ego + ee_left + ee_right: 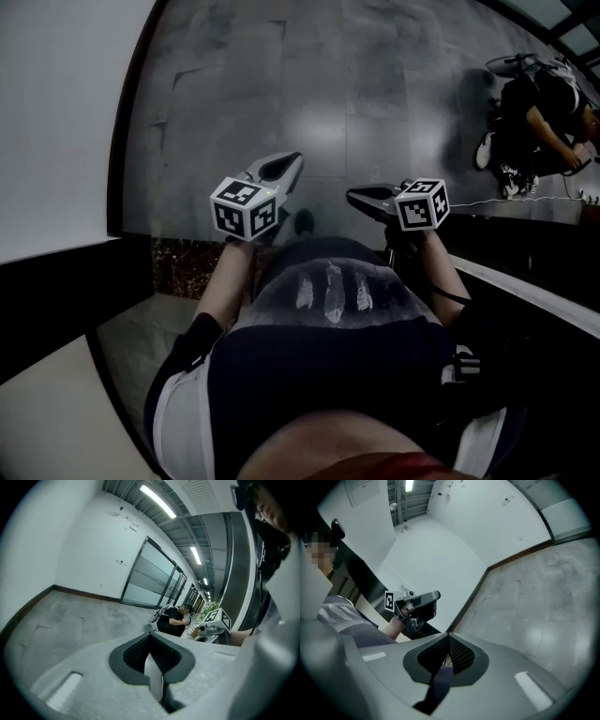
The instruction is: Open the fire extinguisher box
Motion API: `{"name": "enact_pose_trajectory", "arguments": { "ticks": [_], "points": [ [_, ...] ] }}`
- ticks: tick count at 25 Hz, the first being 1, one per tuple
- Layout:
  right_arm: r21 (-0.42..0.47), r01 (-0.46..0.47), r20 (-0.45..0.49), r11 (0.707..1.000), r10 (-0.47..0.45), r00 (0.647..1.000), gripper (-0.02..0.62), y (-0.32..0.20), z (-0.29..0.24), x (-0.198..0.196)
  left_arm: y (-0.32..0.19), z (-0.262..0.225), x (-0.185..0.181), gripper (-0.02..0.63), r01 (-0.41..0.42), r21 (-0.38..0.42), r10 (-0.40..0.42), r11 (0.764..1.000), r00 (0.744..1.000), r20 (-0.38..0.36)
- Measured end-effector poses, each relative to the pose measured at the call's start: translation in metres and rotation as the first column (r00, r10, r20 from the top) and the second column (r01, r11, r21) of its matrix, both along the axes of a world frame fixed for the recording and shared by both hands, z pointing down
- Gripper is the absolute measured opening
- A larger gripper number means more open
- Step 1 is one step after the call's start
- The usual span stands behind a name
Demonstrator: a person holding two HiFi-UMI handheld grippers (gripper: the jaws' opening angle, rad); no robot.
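Note:
No fire extinguisher box shows in any view. In the head view I hold both grippers in front of my body over a grey tiled floor (309, 84). My left gripper (286, 165) points ahead with its jaws together and nothing between them. My right gripper (356, 197) is beside it, also shut and empty. In the left gripper view the dark pads (136, 653) meet at the tip, and the right gripper (213, 623) shows at the right. In the right gripper view the pads (461, 656) meet too, and the left gripper (417, 603) shows at the left.
A white wall (56, 122) with a dark baseboard (117, 141) runs along the left. A person in dark clothes (534, 122) crouches on the floor at the far right, by a low ledge (525, 211). Glass partitions (150, 578) line the far side of the hall.

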State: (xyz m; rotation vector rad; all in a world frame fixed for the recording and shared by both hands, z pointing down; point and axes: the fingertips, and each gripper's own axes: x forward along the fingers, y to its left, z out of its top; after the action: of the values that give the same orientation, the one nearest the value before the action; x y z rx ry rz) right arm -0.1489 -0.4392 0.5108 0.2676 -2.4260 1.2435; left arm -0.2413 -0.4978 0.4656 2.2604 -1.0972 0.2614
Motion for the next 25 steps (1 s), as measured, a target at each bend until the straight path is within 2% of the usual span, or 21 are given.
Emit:
{"name": "enact_pose_trajectory", "arguments": {
  "ticks": [3,6,11,16,22,25],
  "points": [
    [-0.035,0.001,0.082,0.999,0.002,0.997,0.000,-0.032,-0.013,-0.045,-0.027,0.015,-0.040,-0.001,0.004,-0.035,-0.005,0.999,1.000,-0.028],
    [-0.095,-0.030,0.173,0.995,0.046,0.984,0.000,-0.040,-0.029,-0.055,-0.034,0.016,-0.049,-0.001,0.007,-0.044,-0.009,0.999,0.999,-0.038],
    [-0.134,-0.071,0.153,0.988,0.091,0.984,0.000,-0.043,-0.025,-0.050,-0.041,0.021,-0.043,0.000,-0.024,-0.051,0.021,0.998,0.998,-0.063],
    [-0.145,-0.059,0.213,0.988,0.090,0.973,0.000,-0.041,-0.030,-0.054,-0.041,0.026,-0.041,-0.001,-0.032,-0.065,0.026,0.997,0.996,-0.088],
    [-0.122,-0.029,0.208,0.992,0.054,0.977,0.000,-0.041,-0.026,-0.061,-0.040,0.026,-0.038,-0.001,-0.033,-0.051,0.029,0.998,0.997,-0.078],
    [-0.118,0.010,0.184,0.993,0.012,0.983,0.000,-0.074,-0.018,-0.065,-0.072,0.034,-0.043,-0.001,-0.012,-0.082,0.007,0.997,0.998,-0.057]
  ]
}}
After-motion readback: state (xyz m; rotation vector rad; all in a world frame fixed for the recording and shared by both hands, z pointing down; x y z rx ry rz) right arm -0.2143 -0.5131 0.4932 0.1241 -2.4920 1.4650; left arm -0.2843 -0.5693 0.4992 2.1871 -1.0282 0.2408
